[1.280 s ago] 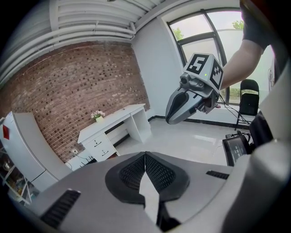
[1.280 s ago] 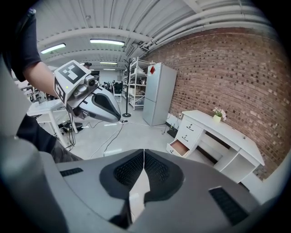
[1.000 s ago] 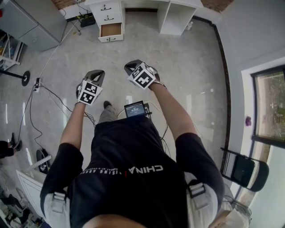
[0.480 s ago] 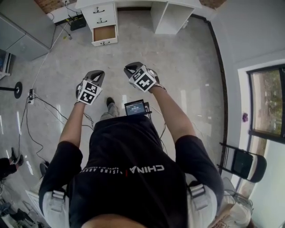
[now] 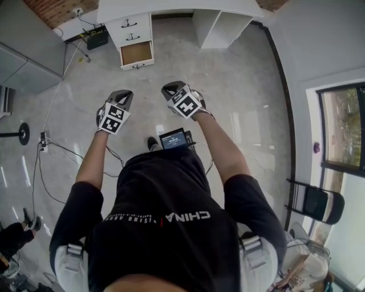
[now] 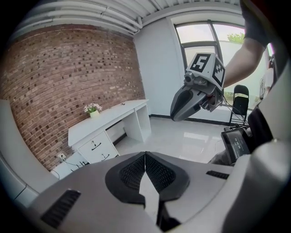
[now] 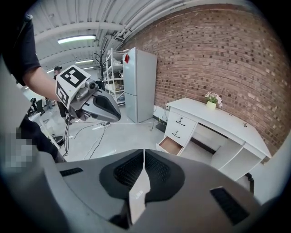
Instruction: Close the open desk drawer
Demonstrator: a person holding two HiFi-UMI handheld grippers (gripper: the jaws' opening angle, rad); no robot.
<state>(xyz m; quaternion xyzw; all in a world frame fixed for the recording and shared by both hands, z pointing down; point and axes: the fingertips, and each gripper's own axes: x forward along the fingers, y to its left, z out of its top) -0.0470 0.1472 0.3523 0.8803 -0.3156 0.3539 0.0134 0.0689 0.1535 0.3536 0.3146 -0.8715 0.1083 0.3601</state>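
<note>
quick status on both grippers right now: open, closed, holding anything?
Left gripper: closed, jaws together, nothing between them.
Right gripper: closed, jaws together, nothing held.

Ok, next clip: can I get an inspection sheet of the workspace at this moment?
Surface: pale glossy floor.
Job's things: white desk against the brick wall; its bottom drawer stands open, brown inside, nothing seen in it; the two drawers above are shut.
Clutter: small potted plant on the desk top.
Grippers: left claw shut, empty; right claw shut, empty; both held in the air, well short of the desk.
Cables: loose cables trail over the floor to a power strip on the person's left.
Surroundings: tall grey cabinet; folding chair below the window.
</note>
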